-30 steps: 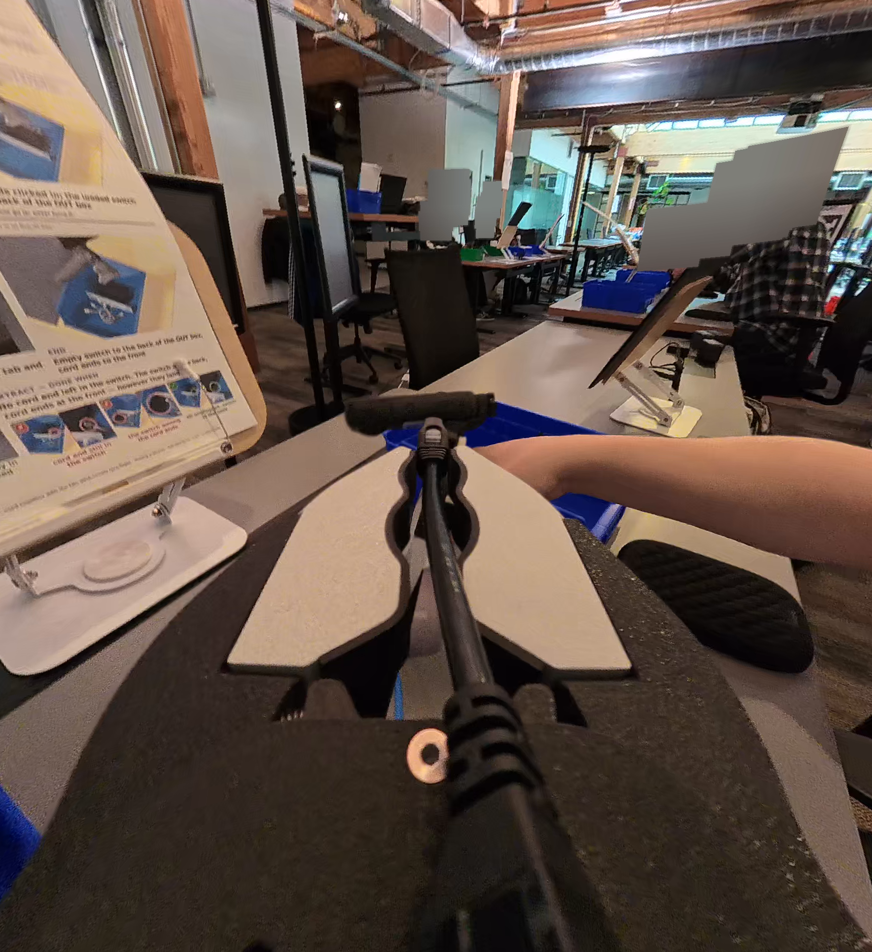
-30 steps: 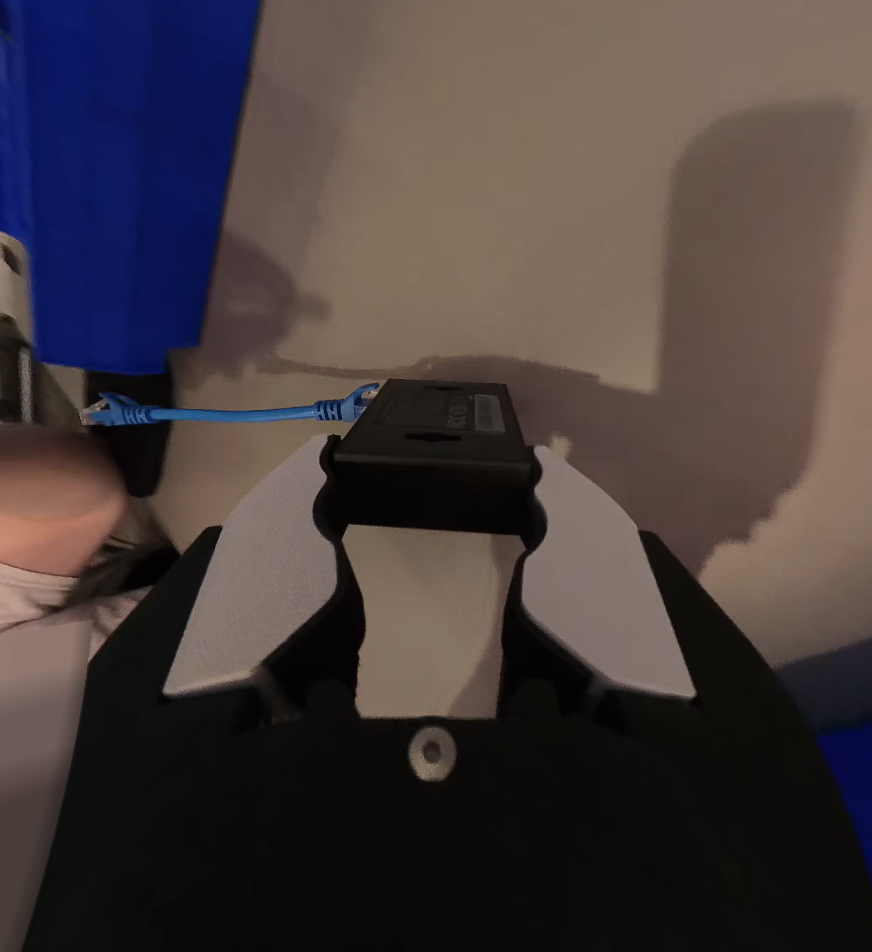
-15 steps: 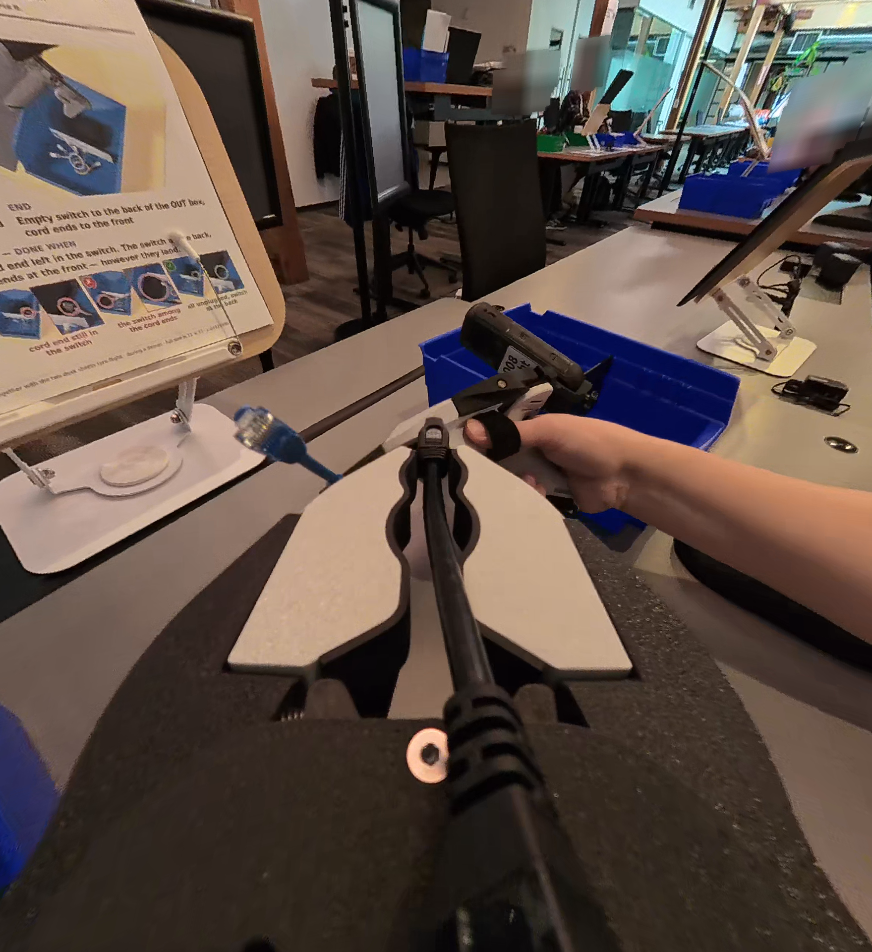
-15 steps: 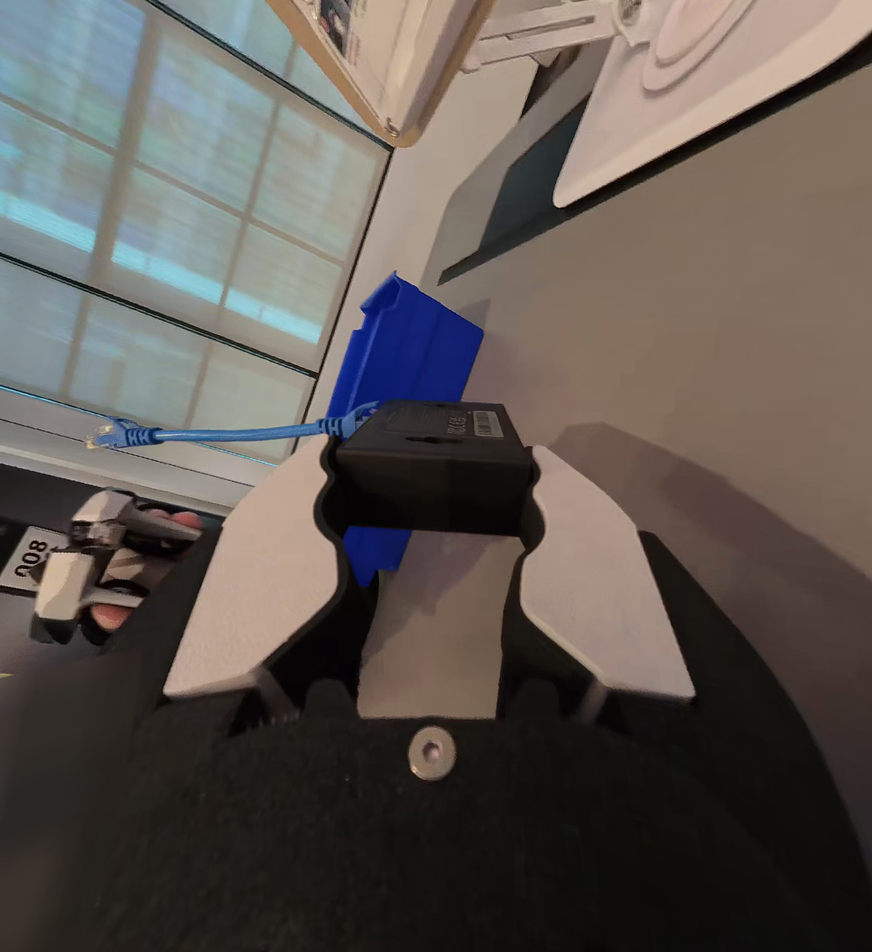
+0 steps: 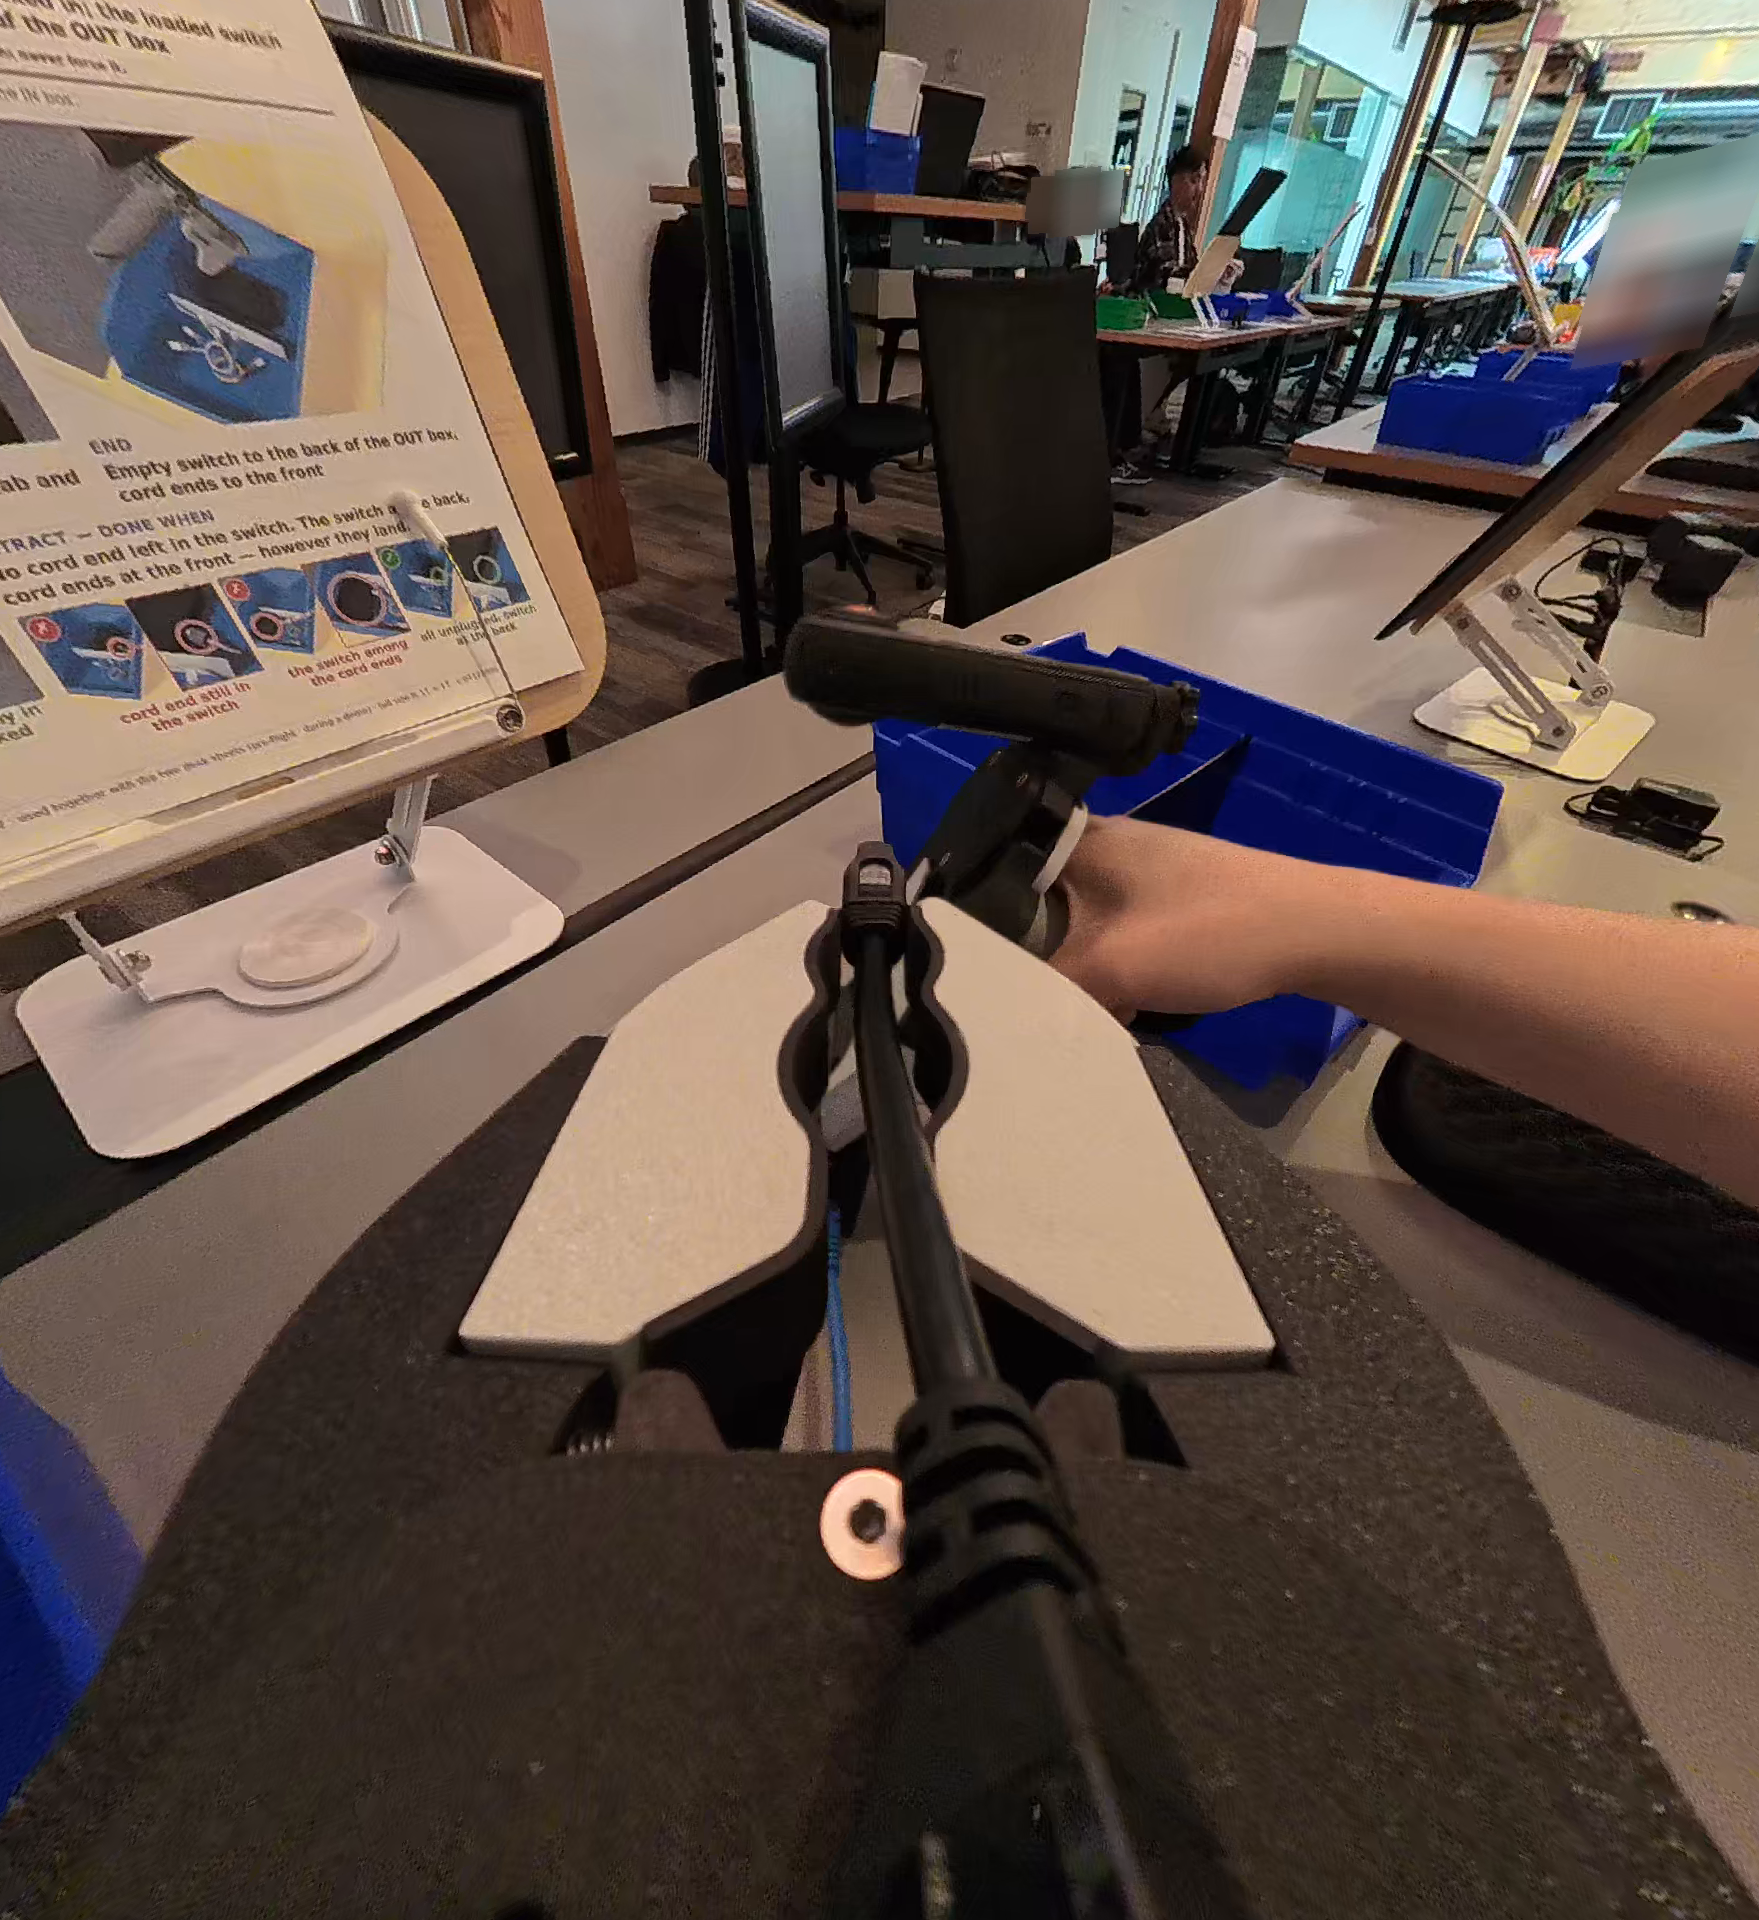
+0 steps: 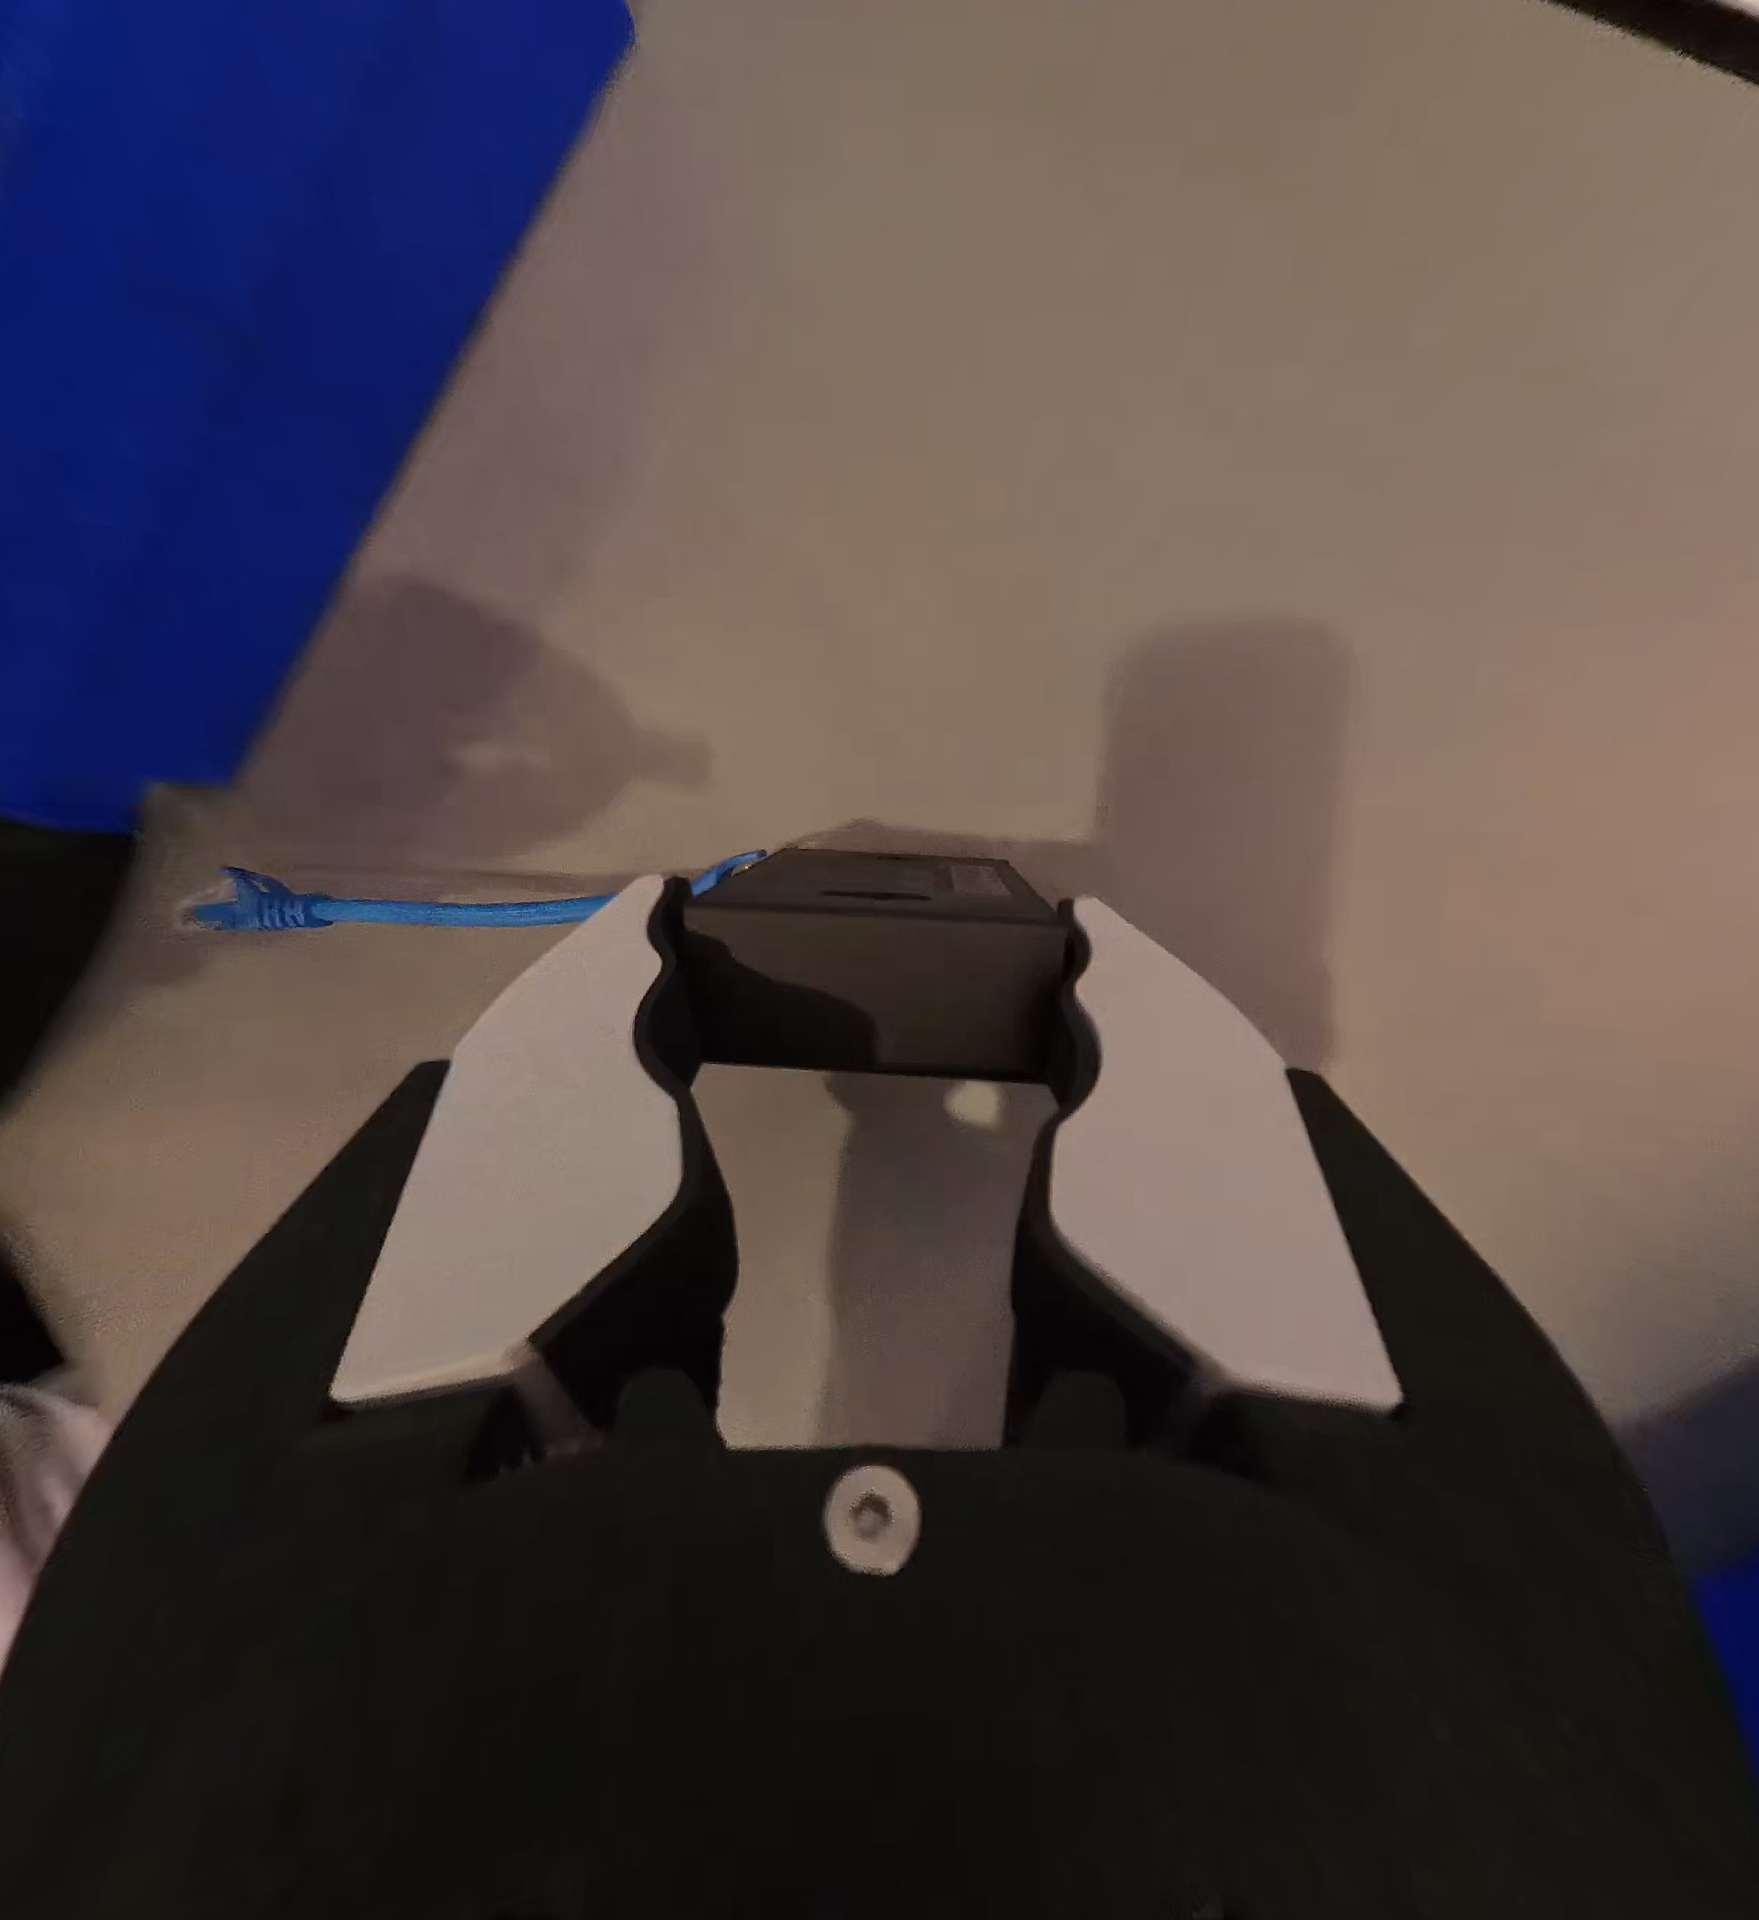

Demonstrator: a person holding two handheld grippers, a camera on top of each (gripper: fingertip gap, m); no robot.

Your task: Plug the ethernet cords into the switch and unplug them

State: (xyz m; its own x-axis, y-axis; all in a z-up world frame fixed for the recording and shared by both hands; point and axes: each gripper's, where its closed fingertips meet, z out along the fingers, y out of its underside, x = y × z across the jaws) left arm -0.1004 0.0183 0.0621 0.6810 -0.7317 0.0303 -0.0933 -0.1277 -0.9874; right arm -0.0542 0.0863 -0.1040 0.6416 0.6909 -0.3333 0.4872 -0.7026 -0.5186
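Fingers of the left gripper [image 5: 870,971] are clamped on a black cord [image 5: 890,1081] just behind its plug — a thin, limp lead, best held there. Right gripper [image 6: 870,935] pinches the black switch [image 6: 870,971] by its short sides above the grey desk [image 6: 1270,416]: a light, rigid, smooth box. One blue cord [image 6: 418,912] sticks out sideways, apparently plugged in, its far plug free. Beyond stands a blue bin [image 6: 179,364].

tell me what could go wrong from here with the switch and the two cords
1. The right gripper clamps the black switch only at its fingertips, above the table; it might twist or slip out.
2. The blue cord hangs from the switch with a loose end that could snag on the blue bin.
3. The left gripper pinches the black cord behind its plug, so the plug may wobble when aimed.
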